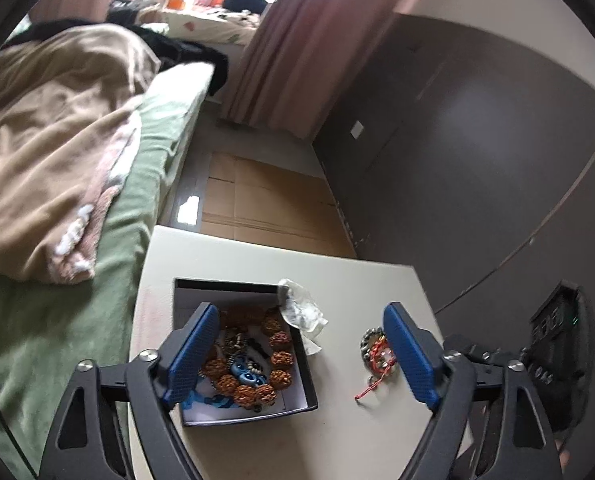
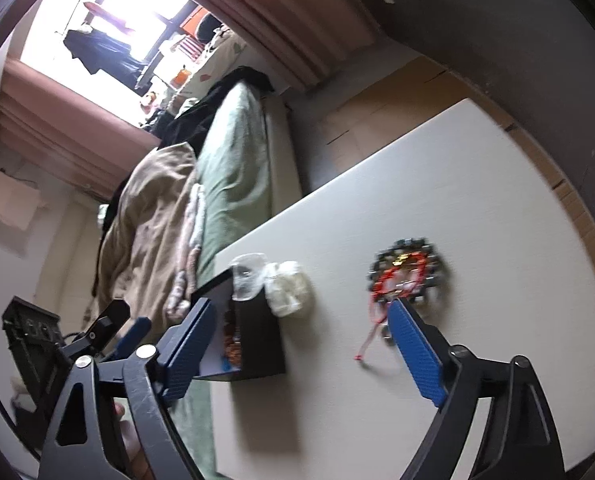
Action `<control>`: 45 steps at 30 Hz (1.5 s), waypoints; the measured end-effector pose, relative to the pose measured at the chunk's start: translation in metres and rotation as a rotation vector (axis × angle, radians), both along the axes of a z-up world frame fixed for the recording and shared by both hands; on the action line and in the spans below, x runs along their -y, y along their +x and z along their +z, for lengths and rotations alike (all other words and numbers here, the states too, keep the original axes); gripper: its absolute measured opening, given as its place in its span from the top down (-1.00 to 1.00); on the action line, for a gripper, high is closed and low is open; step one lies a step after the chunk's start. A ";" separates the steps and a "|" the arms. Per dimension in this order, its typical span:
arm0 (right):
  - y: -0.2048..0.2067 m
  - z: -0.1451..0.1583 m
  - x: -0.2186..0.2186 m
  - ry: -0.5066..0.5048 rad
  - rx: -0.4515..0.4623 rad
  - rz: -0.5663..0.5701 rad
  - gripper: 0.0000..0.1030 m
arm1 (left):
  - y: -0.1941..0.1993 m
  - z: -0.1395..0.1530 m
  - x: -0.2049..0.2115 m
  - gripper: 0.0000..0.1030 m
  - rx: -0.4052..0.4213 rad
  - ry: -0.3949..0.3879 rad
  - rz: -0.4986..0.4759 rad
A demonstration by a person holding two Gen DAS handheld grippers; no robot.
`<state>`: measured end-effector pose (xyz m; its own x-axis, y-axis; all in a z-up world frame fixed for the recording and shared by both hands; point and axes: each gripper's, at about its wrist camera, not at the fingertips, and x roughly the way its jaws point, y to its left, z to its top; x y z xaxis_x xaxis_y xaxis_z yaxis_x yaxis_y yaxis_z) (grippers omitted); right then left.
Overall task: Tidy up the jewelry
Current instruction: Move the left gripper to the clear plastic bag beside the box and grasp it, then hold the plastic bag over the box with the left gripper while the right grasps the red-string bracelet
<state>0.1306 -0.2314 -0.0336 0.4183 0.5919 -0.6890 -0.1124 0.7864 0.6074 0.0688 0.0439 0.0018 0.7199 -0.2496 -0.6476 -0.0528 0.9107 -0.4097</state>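
A small dark box [image 1: 310,384] stands on the white table [image 1: 349,436]. It holds a bracelet of big brown beads [image 1: 275,358] and a blue piece [image 1: 244,376]. My left gripper [image 1: 301,310] is open above it, its left finger [image 1: 191,352] over the box. To the right of the box a metal-link bracelet with red thread [image 1: 377,354] lies on the table. In the right wrist view that bracelet [image 2: 409,270] lies just beyond my right finger [image 2: 413,352]. My right gripper [image 2: 301,306] is open and empty, with the box [image 2: 257,340] at its left.
Crumpled clear plastic bags [image 1: 302,312] [image 2: 287,288] lie at the box's far corner. A bed with a green sheet [image 1: 61,344] and a beige blanket [image 1: 49,132] borders the table's left side. Cardboard [image 1: 265,200] covers the floor beyond, beside a dark wardrobe [image 1: 477,160].
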 end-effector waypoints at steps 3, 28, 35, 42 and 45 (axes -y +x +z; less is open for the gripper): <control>0.001 -0.002 0.011 -0.034 -0.008 -0.012 -0.73 | 0.006 -0.005 0.016 -0.37 -0.011 0.054 -0.028; 0.022 -0.022 0.053 -0.146 -0.116 -0.069 -0.74 | 0.064 -0.073 0.090 -0.18 -0.168 0.601 -0.080; 0.028 -0.025 0.047 -0.161 -0.121 -0.055 -0.74 | 0.070 -0.074 0.088 0.57 -0.176 0.638 -0.049; 0.031 -0.032 0.039 -0.177 -0.116 -0.045 -0.74 | 0.059 -0.047 0.062 0.97 -0.109 0.483 0.007; 0.031 -0.032 0.033 -0.174 -0.105 -0.031 -0.64 | 0.055 -0.040 0.058 0.99 -0.086 0.446 0.009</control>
<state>0.1615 -0.2641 -0.0657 0.3552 0.4483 -0.8203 -0.0299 0.8825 0.4694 0.1240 -0.0138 -0.0383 0.6596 0.0734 -0.7480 -0.0779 0.9965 0.0291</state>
